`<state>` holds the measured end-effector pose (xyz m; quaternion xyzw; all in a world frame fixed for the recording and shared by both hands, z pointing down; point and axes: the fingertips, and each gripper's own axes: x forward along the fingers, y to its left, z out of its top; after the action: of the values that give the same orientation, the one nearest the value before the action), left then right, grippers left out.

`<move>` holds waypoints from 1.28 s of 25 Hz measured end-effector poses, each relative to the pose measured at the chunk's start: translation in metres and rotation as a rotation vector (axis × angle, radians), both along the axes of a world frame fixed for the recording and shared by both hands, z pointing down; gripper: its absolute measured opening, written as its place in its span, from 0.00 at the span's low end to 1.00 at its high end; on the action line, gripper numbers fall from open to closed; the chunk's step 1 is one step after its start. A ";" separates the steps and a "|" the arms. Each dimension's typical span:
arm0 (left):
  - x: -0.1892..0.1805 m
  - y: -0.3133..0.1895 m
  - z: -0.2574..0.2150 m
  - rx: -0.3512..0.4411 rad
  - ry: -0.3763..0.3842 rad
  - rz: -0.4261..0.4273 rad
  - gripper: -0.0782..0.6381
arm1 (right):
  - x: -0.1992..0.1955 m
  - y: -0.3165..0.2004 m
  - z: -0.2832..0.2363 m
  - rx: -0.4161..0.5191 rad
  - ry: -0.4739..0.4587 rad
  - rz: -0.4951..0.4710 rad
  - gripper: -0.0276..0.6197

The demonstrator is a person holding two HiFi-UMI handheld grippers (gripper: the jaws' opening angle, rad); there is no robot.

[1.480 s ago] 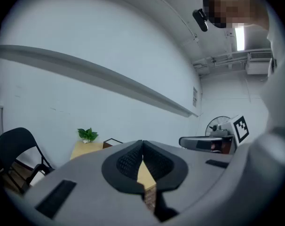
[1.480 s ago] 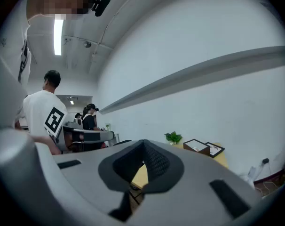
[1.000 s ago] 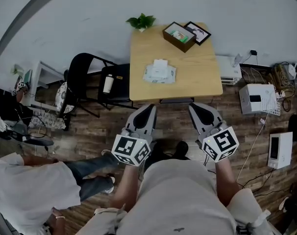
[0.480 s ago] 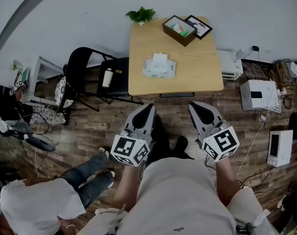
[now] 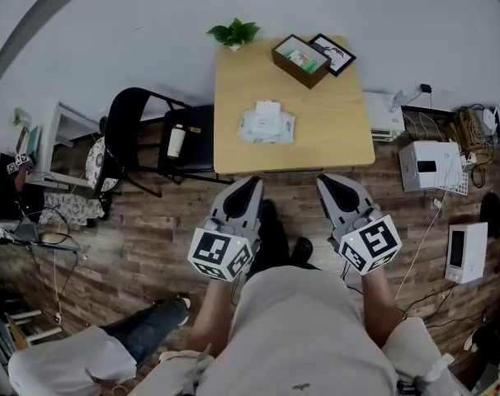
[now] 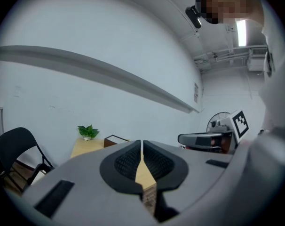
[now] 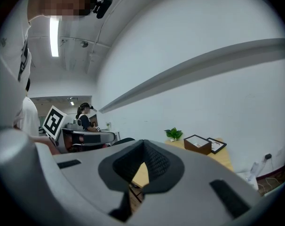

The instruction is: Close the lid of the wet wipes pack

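Note:
The wet wipes pack (image 5: pixel 266 124) lies in the middle of the wooden table (image 5: pixel 341 139), and its white lid flap looks raised at the far side. Both grippers hang over the floor, short of the table's near edge and apart from the pack. My left gripper (image 5: pixel 252 182) is shut with nothing in it, its jaws meeting in the left gripper view (image 6: pixel 141 143). My right gripper (image 5: pixel 327 181) is also shut and empty (image 7: pixel 143 142). The jaws hide the pack in both gripper views.
On the table's far end stand a small plant (image 5: pixel 233 33), a brown box (image 5: pixel 300 60) and a picture frame (image 5: pixel 333 53). A black chair (image 5: pixel 134 130) with a bottle (image 5: pixel 176 140) stands left of the table. White appliances (image 5: pixel 430 166) and cables lie on the floor at right. Another person (image 5: pixel 60 368) is at bottom left.
The other person has drifted down toward the bottom left corner. The table sits slightly nearer to the grippers in the head view. Both grippers stay shut.

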<state>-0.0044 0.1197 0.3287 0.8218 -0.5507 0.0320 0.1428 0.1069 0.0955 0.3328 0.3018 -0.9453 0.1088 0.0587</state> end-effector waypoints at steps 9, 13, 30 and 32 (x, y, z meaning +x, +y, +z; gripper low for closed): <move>-0.027 -0.055 -0.003 0.010 -0.029 0.029 0.27 | -0.024 -0.057 -0.007 0.000 -0.012 0.020 0.23; -0.043 -0.078 -0.002 0.008 -0.023 0.031 0.27 | -0.037 -0.081 -0.007 -0.009 0.004 0.030 0.23; -0.112 -0.163 0.010 -0.009 0.010 0.081 0.27 | -0.098 -0.164 0.010 -0.051 0.062 0.087 0.23; -0.120 -0.170 0.014 -0.013 0.014 0.093 0.27 | -0.104 -0.170 0.015 -0.060 0.072 0.101 0.23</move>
<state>-0.1240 -0.0503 0.3422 0.8456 -0.5109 0.0365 0.1503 0.0027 -0.0747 0.3477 0.3507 -0.9226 0.1288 0.0959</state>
